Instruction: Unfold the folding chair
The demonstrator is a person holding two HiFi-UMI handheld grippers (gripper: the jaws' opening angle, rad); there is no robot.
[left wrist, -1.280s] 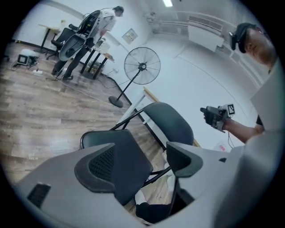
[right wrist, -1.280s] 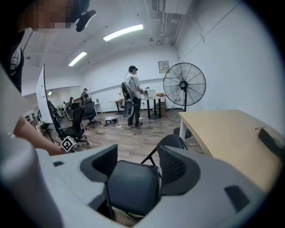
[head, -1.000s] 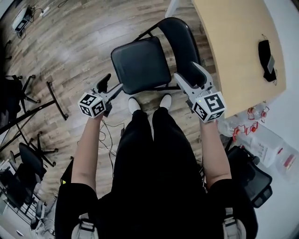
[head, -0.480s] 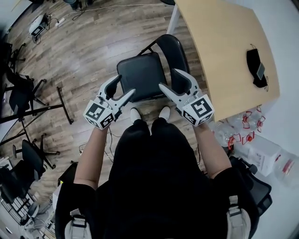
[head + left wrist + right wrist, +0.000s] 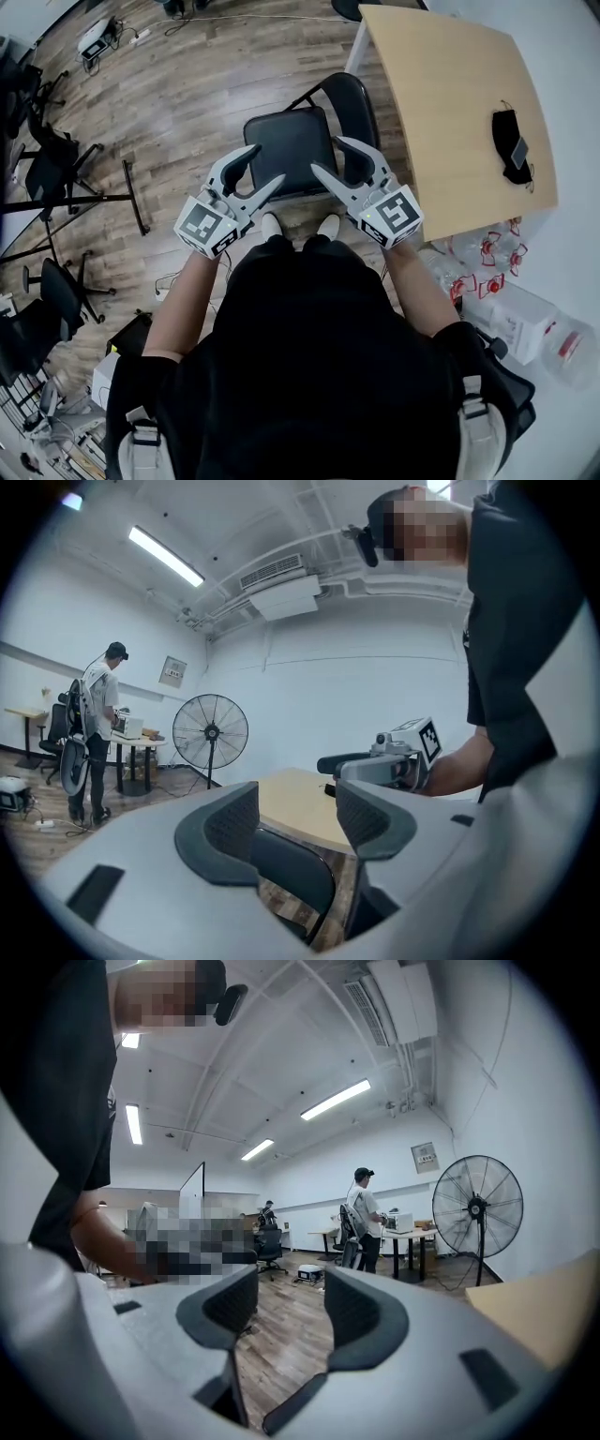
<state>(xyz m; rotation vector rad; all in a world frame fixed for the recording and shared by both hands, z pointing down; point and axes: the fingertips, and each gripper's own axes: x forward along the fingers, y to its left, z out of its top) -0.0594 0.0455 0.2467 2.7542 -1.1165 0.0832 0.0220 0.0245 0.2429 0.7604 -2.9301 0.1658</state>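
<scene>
The folding chair stands unfolded on the wood floor, with its black seat (image 5: 288, 150) level and its backrest (image 5: 352, 105) next to the table. My left gripper (image 5: 262, 170) and right gripper (image 5: 330, 156) hover above the seat's near edge, held apart from the chair. Both are open with nothing between the pads, and their jaws have just been closing to about half width. In the left gripper view, the left gripper (image 5: 295, 817) frames the chair's backrest (image 5: 295, 878) below, with the right gripper (image 5: 380, 761) beyond. The right gripper (image 5: 291, 1309) looks over bare floor.
A light wooden table (image 5: 450, 94) stands right of the chair, bearing a black item (image 5: 511, 145). Office chairs and stands (image 5: 47, 178) crowd the left. Plastic bottles (image 5: 487, 255) sit at the right. A standing fan (image 5: 211, 733) and a person (image 5: 98, 728) are farther off.
Both grippers have risen from beside the chair seat and drawn closer together above it. Their jaws have narrowed from wide to about half, empty throughout.
</scene>
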